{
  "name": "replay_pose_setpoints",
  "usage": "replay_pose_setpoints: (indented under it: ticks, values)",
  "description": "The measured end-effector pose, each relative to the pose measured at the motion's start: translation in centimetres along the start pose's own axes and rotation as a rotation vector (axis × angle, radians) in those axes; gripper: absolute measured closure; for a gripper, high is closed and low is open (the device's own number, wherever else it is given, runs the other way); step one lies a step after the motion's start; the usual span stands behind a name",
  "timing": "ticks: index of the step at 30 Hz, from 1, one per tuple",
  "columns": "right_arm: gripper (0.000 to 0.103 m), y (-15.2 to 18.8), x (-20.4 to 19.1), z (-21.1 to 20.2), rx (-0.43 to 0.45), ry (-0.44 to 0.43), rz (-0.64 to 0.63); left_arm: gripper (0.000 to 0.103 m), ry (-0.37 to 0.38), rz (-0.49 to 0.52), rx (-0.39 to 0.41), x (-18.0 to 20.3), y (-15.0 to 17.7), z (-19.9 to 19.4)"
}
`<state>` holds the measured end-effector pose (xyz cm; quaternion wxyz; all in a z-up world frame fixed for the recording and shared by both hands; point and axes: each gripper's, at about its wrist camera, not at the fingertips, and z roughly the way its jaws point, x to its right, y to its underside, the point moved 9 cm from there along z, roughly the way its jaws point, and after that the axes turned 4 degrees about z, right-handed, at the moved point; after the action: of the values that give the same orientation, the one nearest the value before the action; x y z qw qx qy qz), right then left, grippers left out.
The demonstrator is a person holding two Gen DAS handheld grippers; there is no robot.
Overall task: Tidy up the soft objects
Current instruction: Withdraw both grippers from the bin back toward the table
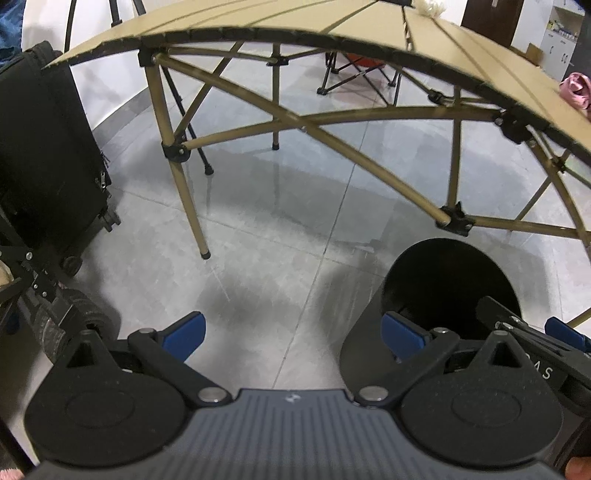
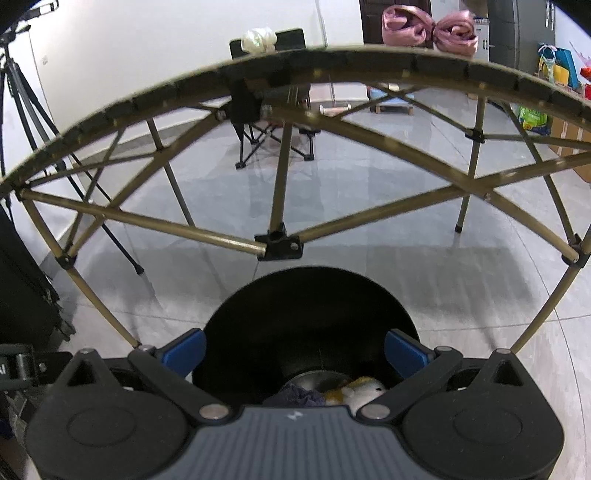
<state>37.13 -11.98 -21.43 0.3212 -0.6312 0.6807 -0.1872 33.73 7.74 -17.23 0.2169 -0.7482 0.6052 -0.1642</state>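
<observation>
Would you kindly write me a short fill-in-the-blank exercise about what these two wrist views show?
1. The black bin stands on the ____, in front of the folding table.
2. The pink bundles lie on top of the ____.
3. The right tool hangs over the bin with its jaws ____.
4. The white plush toy lies ____ the bin.

Missing words: floor; table; open; inside
</observation>
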Motion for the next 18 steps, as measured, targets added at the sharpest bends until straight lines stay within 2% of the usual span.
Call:
replay_pose_setpoints:
  ticks: [6, 12, 18]
  values:
    - [0.0, -1.2, 0.2, -2.5, 0.075, -0.029, 0.003, 0.0, 0.035, 0.015, 0.055, 0.8, -0.3, -1.7]
    - [0.0, -2.9, 1.0, -6.0, 0.166, -0.063, 0.009, 0.0, 0.09, 0.014, 0.149, 1.4, -0.8, -4.6]
    - [0.0, -5.2, 2.7, -10.1, 0.287, -0.091, 0.031, 0.0, 0.107, 0.017, 0.212, 2.0, -1.3, -6.7]
